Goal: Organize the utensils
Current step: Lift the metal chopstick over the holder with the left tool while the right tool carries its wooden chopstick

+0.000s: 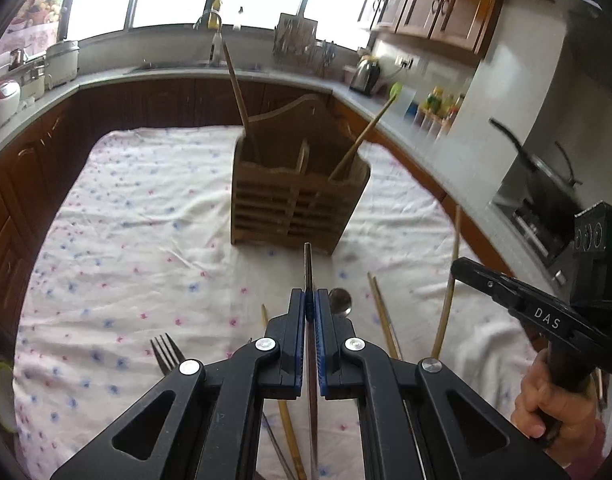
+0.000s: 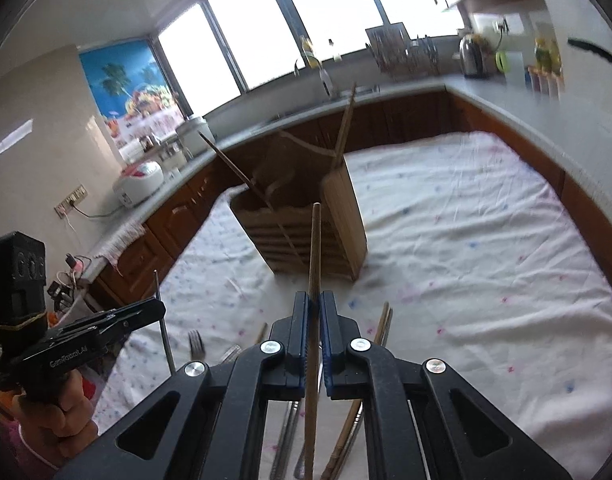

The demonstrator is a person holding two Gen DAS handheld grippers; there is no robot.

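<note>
Tablecloth (image 1: 145,200) bears wooden holder (image 1: 297,208) holding seemingly two sticks (image 1: 235,88).

left claw (image 1: 310,312) clamped tight; right claw (image 2: 314,312) likewise, both angled downward.

We read "DAS" in white letters on the black body of the right gripper (image 1: 458,268) in the left wrist view. On the left gripper (image 2: 155,308), in the right wrist view, we read "GenRobot.AI", slightly blurred.
</note>
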